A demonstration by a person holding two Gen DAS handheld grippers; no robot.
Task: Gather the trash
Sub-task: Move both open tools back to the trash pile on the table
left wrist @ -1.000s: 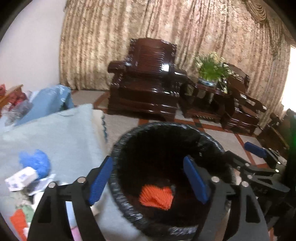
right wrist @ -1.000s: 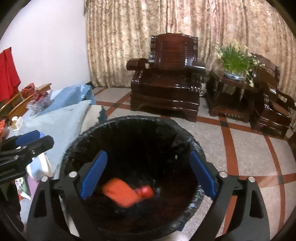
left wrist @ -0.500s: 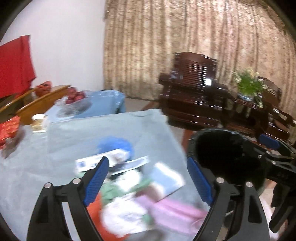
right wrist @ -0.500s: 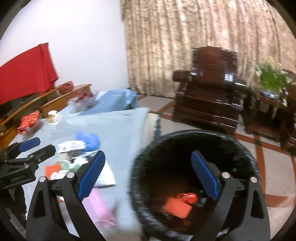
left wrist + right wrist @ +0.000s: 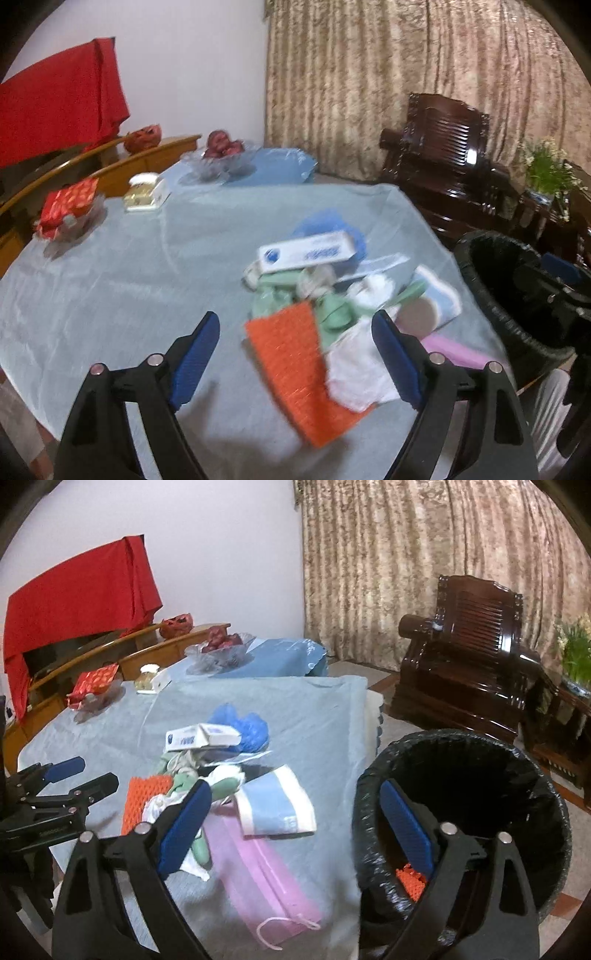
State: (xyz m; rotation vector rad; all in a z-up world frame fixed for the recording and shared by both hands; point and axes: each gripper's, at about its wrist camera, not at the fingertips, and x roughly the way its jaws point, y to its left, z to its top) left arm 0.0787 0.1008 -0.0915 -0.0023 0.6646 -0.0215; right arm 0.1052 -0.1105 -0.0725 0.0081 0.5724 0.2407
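The trash lies in a loose heap (image 5: pixel 332 295) on the right half of the table, near its right edge. Nearest to me in that heap is an orange mesh sheet (image 5: pixel 295 365), with a crumpled white wrapper (image 5: pixel 358 373) touching its right side. Just beyond them sit pale green scraps (image 5: pixel 328 314) and, farther still, a long white and blue box (image 5: pixel 306 253) resting against a crumpled blue bag (image 5: pixel 243 725). On the right of the heap a blue and white packet (image 5: pixel 275 803) overlaps a pink face mask (image 5: pixel 258 875), which reaches toward the near edge of the table.

The left gripper (image 5: pixel 291 362) hangs over the orange mesh with its jaws spread wide, holding nothing. The right gripper (image 5: pixel 295 830) is likewise wide apart and empty, straddling the gap between the table edge and the bin.

That bin (image 5: pixel 546 812), lined with a black bag, stands on the floor just to the right of the table; an orange mesh scrap (image 5: pixel 410 878) shows at its bottom.

The table is covered with a grey-blue cloth (image 5: pixel 129 266). At its far left side sit a red patterned packet (image 5: pixel 68 208) and a small white box (image 5: pixel 146 192), and farther back a glass bowl of red fruit (image 5: pixel 221 155). A dark wooden armchair (image 5: pixel 469 653) stands before the patterned curtain (image 5: pixel 424 554), and a red cloth (image 5: pixel 77 602) hangs at far left.
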